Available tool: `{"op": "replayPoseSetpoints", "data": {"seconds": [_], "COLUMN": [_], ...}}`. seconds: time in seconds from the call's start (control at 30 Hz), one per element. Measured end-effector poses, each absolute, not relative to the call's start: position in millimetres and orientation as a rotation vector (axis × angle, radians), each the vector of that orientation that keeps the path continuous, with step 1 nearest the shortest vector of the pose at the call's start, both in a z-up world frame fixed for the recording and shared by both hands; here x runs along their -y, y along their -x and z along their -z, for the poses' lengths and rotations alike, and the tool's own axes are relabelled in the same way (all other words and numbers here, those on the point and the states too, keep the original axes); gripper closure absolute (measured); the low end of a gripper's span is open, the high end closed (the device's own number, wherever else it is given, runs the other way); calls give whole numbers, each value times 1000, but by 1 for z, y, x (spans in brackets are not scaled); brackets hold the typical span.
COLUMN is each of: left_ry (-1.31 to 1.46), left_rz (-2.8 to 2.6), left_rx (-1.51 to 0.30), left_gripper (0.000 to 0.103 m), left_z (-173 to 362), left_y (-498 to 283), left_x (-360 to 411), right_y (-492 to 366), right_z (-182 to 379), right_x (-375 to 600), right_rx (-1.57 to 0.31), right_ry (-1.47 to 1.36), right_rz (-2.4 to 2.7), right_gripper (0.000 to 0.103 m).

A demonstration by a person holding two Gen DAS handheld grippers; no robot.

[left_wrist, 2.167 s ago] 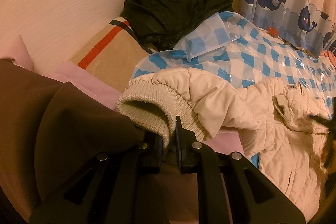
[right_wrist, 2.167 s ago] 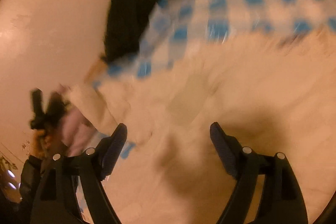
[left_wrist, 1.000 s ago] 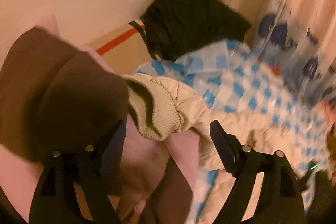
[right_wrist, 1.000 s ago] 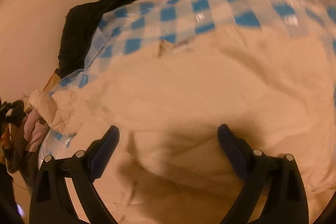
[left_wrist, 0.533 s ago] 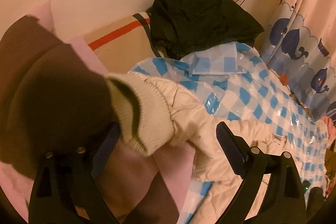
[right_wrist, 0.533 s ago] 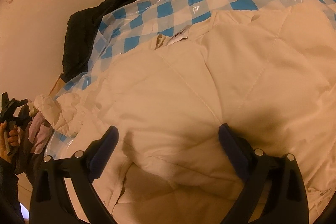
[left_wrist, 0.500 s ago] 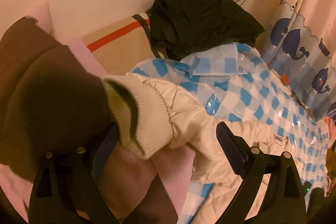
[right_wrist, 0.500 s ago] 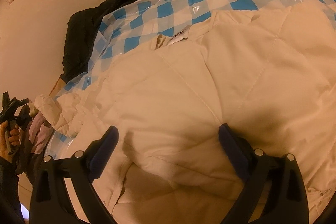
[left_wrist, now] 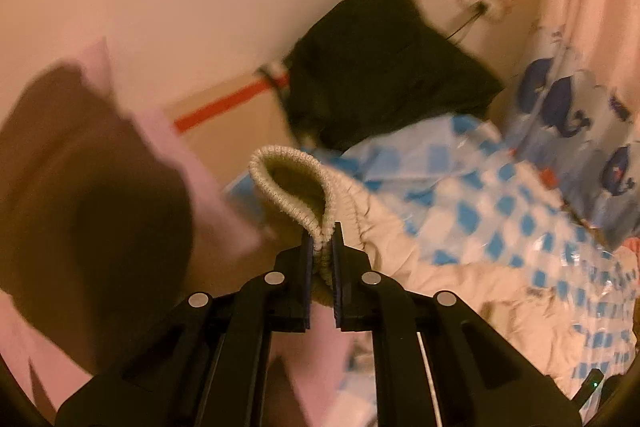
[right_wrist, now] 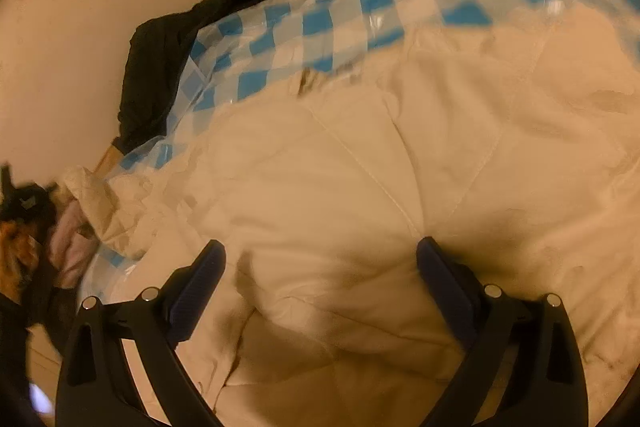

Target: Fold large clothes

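Note:
A cream quilted jacket point(right_wrist: 360, 167) lies spread over a blue-and-white checked plastic sheet point(right_wrist: 304, 27). Its ribbed knit cuff point(left_wrist: 296, 187) stands up in the left wrist view, and my left gripper point(left_wrist: 322, 251) is shut on the cuff's lower edge. The sleeve point(left_wrist: 420, 251) runs off to the right across the sheet point(left_wrist: 500, 195). My right gripper point(right_wrist: 320, 287) is open, its jaws wide apart just above the jacket's body with nothing pinched. At the far left of the right wrist view, the left gripper point(right_wrist: 24, 203) and the hand holding it appear blurred beside the sleeve end point(right_wrist: 92, 195).
A black garment point(left_wrist: 380, 67) is heaped against the wall, beside a beige cushion with a red stripe point(left_wrist: 224, 115). A brown garment point(left_wrist: 80, 187) on pink cloth point(left_wrist: 208, 195) lies to the left. A whale-print curtain point(left_wrist: 580, 131) hangs at the right, with a wall socket point(left_wrist: 484, 3) nearby.
My left gripper went from wide open around the ribbed cuff to shut on it, and the cuff now stands upright. The right gripper stays open over the jacket, shifted slightly.

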State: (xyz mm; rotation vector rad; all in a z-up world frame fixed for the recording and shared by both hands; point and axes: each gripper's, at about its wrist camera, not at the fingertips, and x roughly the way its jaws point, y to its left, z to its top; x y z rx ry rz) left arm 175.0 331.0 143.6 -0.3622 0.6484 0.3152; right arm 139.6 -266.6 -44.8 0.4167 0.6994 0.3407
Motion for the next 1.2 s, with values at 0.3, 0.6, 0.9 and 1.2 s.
{"op": "replayPoseSetpoints", "data": {"seconds": [0.3, 0.6, 0.9, 1.2], "left_ry": [231, 131, 68, 54], "left_rz": [-7, 252, 448, 629], "left_rx": [-541, -542, -580, -635], "left_gripper": [97, 97, 97, 97], "left_z": [-217, -223, -211, -182], "left_y": [-176, -169, -164, -171], "left_x": [-218, -104, 7, 114], "right_y": [-157, -165, -134, -131], "right_z": [51, 64, 63, 78], "right_x": [258, 283, 362, 401], "right_rx": [-890, -1030, -734, -522], "right_ry": [-286, -104, -879, -1278], "right_rz": [-238, -119, -568, -815], "right_gripper": [7, 6, 6, 6]}}
